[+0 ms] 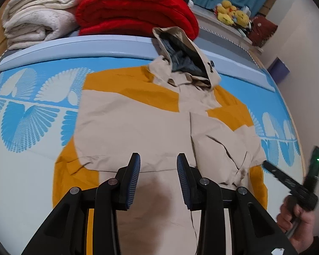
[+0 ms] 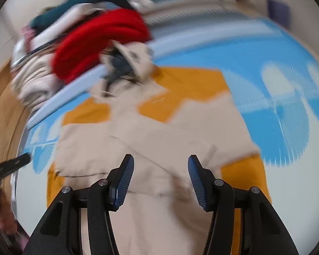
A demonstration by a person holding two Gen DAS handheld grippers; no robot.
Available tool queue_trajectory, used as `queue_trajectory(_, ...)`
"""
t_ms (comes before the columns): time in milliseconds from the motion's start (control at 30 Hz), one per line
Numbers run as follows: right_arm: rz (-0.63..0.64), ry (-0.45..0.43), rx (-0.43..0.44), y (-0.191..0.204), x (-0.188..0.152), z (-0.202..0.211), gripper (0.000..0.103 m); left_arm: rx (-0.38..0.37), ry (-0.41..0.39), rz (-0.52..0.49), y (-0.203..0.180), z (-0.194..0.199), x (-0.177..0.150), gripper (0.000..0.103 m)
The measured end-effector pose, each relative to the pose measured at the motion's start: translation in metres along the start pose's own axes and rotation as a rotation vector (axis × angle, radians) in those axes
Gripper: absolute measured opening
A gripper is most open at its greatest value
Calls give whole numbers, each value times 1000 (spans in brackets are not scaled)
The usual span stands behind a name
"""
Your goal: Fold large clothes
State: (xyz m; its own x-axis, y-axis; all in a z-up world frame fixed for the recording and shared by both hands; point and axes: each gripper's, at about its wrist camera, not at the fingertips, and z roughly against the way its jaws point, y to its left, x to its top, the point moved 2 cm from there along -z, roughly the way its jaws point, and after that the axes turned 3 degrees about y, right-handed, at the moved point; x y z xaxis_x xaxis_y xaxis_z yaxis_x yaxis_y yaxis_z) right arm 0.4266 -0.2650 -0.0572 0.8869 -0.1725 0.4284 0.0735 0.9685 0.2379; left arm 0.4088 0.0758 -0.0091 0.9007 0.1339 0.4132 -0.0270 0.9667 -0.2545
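Lying flat on the bed is a big beige and mustard-yellow jacket (image 1: 134, 123) made of thin, crinkly cloth. Its sleeves are folded in over its front, and its bottom part comes toward the near edge of the bed. Its beige hood (image 1: 187, 57) with a dark grey lining points at the far edge and stands up a little against a long pale blue bolster (image 1: 74, 48) that runs along that edge.

Under the jacket is a blue and white bed sheet (image 1: 27, 116) with big fan-shaped leaf prints on it.

Over the lower part of the jacket hangs the left gripper (image 1: 158, 165), black with blue ribbed pads. Its two fingers (image 1: 135, 170) stand a small way apart, and nothing is between them. They do not pinch the cloth.

Over the same part hangs the right gripper (image 2: 161, 170), in a blurry picture. Its fingers (image 2: 125, 178) stand wider apart and hold nothing. In the left wrist view a hand (image 1: 295, 223) holds it near the right edge of the bed.

Behind the bolster sits a fat folded red blanket (image 1: 136, 10), and beside it, toward the far left corner, a stack of fluffy cream blankets (image 1: 38, 19). Farther back on the right some yellow plush toys (image 1: 231, 13) sit on a ledge.
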Motion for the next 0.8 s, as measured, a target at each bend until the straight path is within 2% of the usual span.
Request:
queue_trajectory(100,-143,130,-8,-40,-7,-38,54,-2,15,-35,-13,-9,-1,32)
queue_trajectory(167,-237,213,70,-56,-13,-63,54,-2,24,-57,-20,-14,-2,32)
queue_trajectory(333,-351,307,134,-73,-28,-94,54,-12,48,-93,-36,-28,-5,32)
queue_trajectory(433,-360,313,137,-72,-32,-95,52,-19,59,-129,-49,-34,-9,32)
queue_trajectory(500,-348,321,167,-66,-33,-95,33,-21,66,-151,-55,-37,-11,32)
queue_trajectory(567,-319,327,196,-56,-34,-96,4,-29,72,-166,-61,-40,-13,32)
queue_trajectory(700,-285,263,243,-38,-26,-78,0,-67,87,-206,-74,-44,-20,32)
queue_trajectory(800,-216,171,358,-11,-12,-52,0,-108,97,-245,-87,-47,-26,32)
